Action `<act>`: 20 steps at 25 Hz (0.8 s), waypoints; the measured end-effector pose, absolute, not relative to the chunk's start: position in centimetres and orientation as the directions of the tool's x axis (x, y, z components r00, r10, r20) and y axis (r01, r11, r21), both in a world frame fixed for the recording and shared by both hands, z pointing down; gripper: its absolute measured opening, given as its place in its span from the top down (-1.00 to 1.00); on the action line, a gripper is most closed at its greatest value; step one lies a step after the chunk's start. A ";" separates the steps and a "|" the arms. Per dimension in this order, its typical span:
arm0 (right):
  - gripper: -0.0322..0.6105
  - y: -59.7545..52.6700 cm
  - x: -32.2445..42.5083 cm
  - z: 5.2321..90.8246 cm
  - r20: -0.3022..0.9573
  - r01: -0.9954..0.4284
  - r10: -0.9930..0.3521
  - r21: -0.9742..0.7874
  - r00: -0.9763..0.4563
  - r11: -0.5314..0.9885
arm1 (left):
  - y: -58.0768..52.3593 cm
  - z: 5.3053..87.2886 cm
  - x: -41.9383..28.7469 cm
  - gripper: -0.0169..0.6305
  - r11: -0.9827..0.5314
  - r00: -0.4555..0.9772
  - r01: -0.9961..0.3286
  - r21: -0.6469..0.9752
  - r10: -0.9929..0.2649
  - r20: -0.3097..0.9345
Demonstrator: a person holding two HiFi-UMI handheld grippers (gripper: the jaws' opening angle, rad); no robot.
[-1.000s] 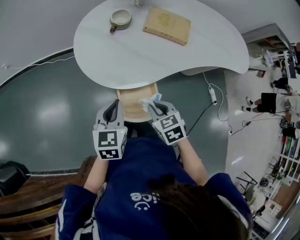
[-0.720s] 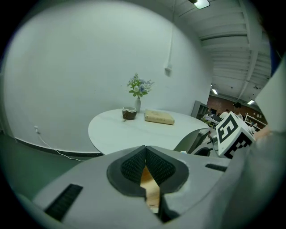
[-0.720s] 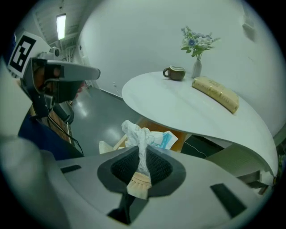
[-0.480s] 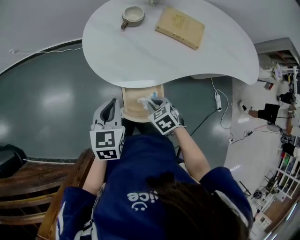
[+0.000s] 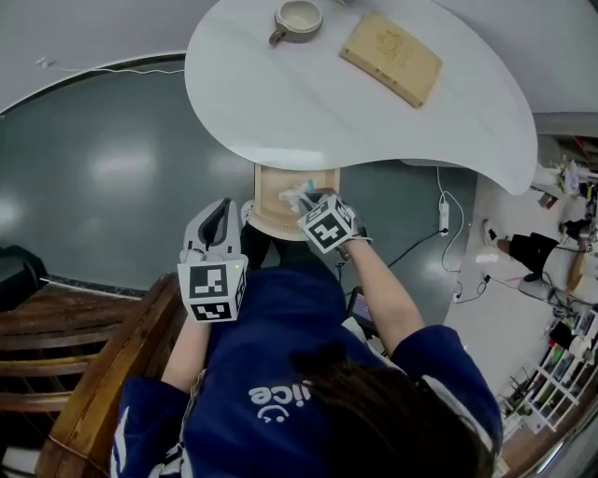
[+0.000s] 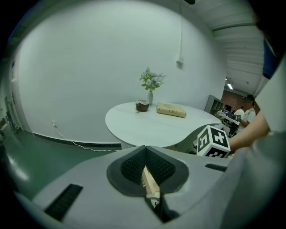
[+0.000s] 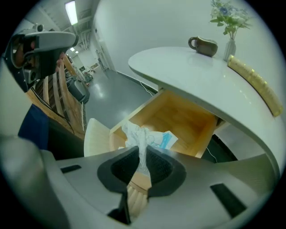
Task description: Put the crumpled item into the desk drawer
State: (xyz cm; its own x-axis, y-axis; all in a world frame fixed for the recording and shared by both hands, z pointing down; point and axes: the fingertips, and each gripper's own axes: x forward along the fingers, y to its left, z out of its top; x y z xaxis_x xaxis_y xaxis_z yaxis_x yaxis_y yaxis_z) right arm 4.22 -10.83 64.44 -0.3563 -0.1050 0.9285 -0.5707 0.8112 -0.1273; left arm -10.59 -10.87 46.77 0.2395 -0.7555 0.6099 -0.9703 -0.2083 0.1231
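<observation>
Perhaps an office: white desk [image 5: 280, 93]

A white, rounded table [image 5: 308, 103] stands on a dark, glossy floor [image 5: 112, 168]. On its far side sit a mug [image 5: 298, 19], a small vase of flowers [image 6: 150, 95] just beside it, and a tan book [image 5: 391, 58] lying flat. A wooden drawer [image 5: 271, 201] stands open under the near edge; a white power strip [image 5: 443, 217] lies on the floor

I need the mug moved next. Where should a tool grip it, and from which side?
Pinch the mug by its rim wall, coming straight down: it stands upright with its mouth open. Choose the side away from the handle, which juts toward the table's near-left edge.
</observation>
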 end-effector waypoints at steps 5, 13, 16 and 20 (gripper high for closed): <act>0.72 -10.9 3.8 66.5 0.938 -0.486 -0.065 -0.116 -0.340 0.866 | -9.7 48.3 -10.7 0.94 -0.164 0.204 -0.979 0.122 -0.739 0.642; 0.72 -10.9 3.2 70.0 0.958 -0.332 0.009 -0.108 -0.286 0.937 | -7.9 49.8 -11.2 0.94 -0.110 0.153 -0.988 0.106 -0.717 0.680; 0.71 -10.3 3.0 71.3 0.961 -0.295 0.091 -0.169 -0.260 0.940 | -7.5 50.1 -11.5 0.94 -0.101 0.123 -0.992 0.072 -0.720 0.683; 0.71 -9.4 2.5 71.7 0.953 -0.256 0.174 -0.238 -0.249 0.937 | -6.9 50.7 -11.9 0.94 -0.071 0.099 -0.995 0.070 -0.715 0.692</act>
